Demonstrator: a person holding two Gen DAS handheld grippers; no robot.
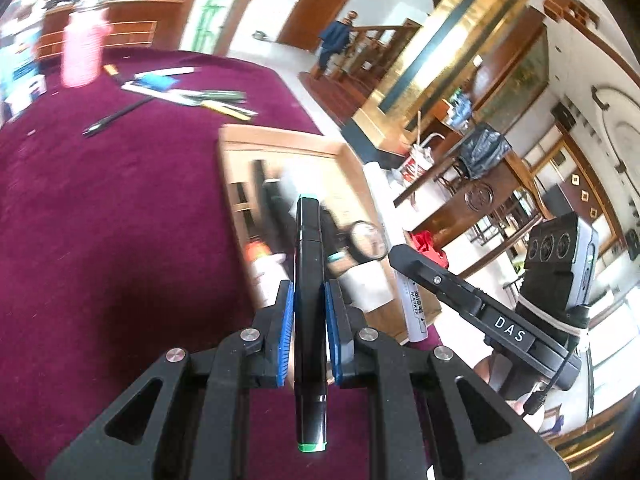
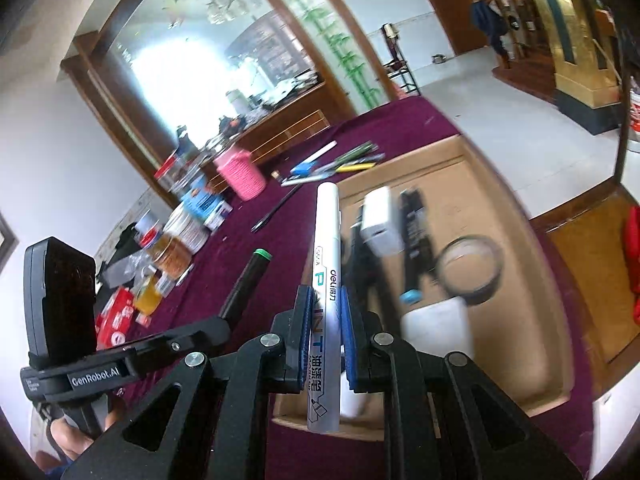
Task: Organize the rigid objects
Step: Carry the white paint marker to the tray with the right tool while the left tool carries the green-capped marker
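My left gripper [image 1: 309, 300] is shut on a black marker with green ends [image 1: 309, 280], held lengthwise above the wooden tray [image 1: 280, 144]. My right gripper [image 2: 325, 312] is shut on a white paint marker [image 2: 326, 280], also over the wooden tray [image 2: 480, 184]. In the left wrist view the right gripper [image 1: 396, 256] and its white marker [image 1: 414, 312] show at the tray's right edge. The right wrist view catches the left gripper [image 2: 224, 320] with the black marker [image 2: 246, 284] at the left. Inside the tray lie black items, a white box [image 2: 380, 220] and a tape roll [image 2: 470, 272], all blurred.
A maroon cloth [image 1: 100, 220] covers the table. Loose pens and a ruler [image 1: 188, 96] lie at its far side beside a pink bottle [image 1: 82, 52]. Jars, boxes and packets [image 2: 180, 232] crowd the table's left end. A person [image 1: 332, 44] stands by the far staircase.
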